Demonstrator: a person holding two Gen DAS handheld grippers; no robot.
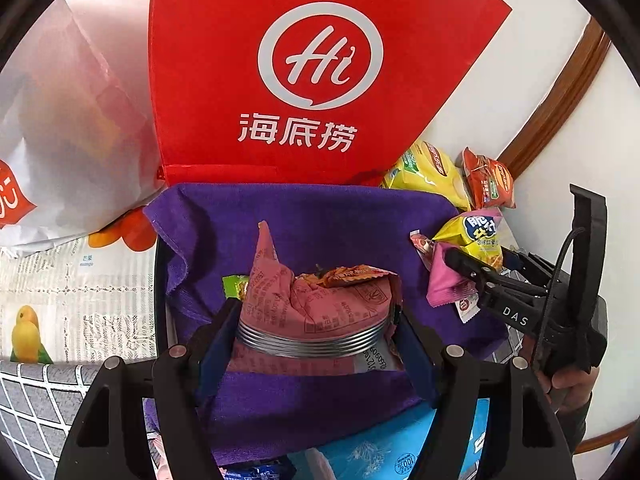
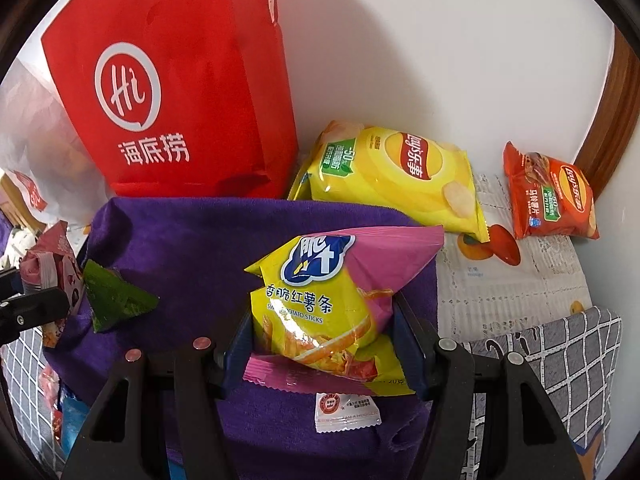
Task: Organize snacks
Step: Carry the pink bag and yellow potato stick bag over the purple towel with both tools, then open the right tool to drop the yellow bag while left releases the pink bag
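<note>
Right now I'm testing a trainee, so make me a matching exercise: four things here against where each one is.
1. pink crinkled snack packet
2. yellow-and-pink sweet potato stick bag
3. big yellow chip bag
4. small white sachet

A. on the purple towel
B. in the right gripper
C. by the white wall
D. in the left gripper

Pairs: 1-D, 2-B, 3-C, 4-A

My left gripper (image 1: 316,320) is clamped on the pink snack packet (image 1: 320,300); my right gripper (image 2: 324,332) pinches the sweet potato sticks bag (image 2: 320,300) (fingers pressed into both sides), held just beside the left.
</note>
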